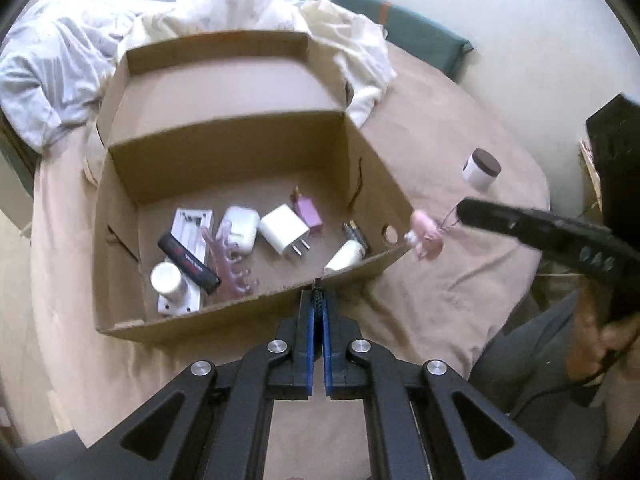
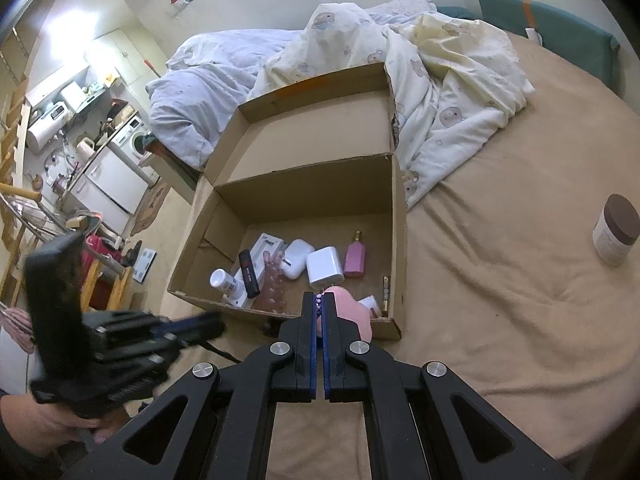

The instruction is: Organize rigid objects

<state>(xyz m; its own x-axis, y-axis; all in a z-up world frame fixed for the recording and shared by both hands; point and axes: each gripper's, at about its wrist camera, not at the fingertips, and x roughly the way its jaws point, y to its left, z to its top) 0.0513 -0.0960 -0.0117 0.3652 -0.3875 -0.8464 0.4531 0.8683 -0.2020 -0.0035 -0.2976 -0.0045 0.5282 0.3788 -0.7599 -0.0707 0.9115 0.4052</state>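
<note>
We see a tan bedsheet (image 2: 500, 260) with a rumpled duvet (image 2: 452, 76) at the far side. On it sits an open cardboard box (image 1: 132, 184), lid flap standing up behind.

Inside the box, a flat white package (image 1: 188, 228) lies lengthwise front to back, with a black stick (image 1: 188, 258) slanted across it and a white bottle (image 1: 166, 278) at its near end. Beside them are a translucent pink comb-like piece (image 1: 236, 264), long axis near to far, a white earbud case (image 1: 242, 226), a white charger plug (image 1: 284, 230) with prongs pointing to the near right, and a pink perfume bottle (image 1: 308, 210) with its gold cap pointing to the far wall. A small white tube (image 1: 344, 256) and a thin gold-tipped stick (image 1: 356, 234) lie by the right wall.

A brown-lidded white jar (image 2: 616, 234) stands on the sheet, well apart to the right.

Right gripper (image 2: 319, 304) is pinched on a bead strand with a pink charm (image 1: 424, 236) dangling at the box's near right corner; we can't tell the charm's axis, too blurred.

Left gripper (image 1: 318, 300) has its fingers pressed together on a dark braided cord at the box's near wall.
</note>
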